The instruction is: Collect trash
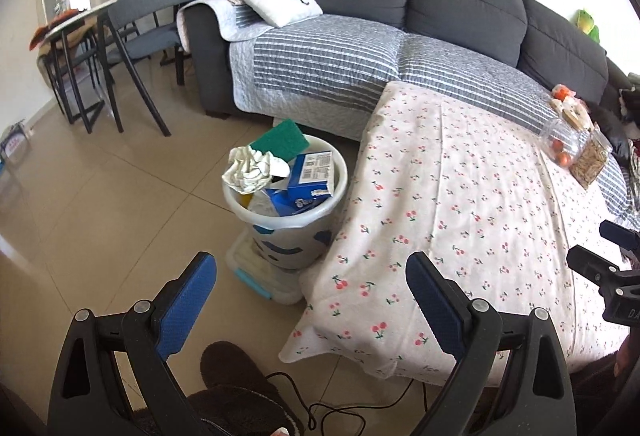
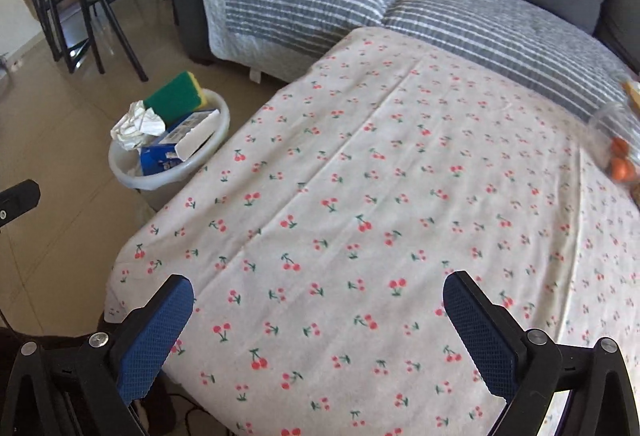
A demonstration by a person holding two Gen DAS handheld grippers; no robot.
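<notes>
Tilting down with nothing between them, your left gripper [image 1: 310, 272] and right gripper [image 2: 318, 294] gape wide; the full bin [image 1: 286, 212] stands beyond, beside the table's [image 2: 360, 176] left edge.

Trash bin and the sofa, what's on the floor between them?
Nothing: bare tile floor separates the trash bin from the sofa, clearest in the left wrist view.

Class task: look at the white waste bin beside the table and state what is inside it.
The waste bin holds a green sponge, crumpled paper and blue cartons. Whatever lies beneath them is covered.
</notes>
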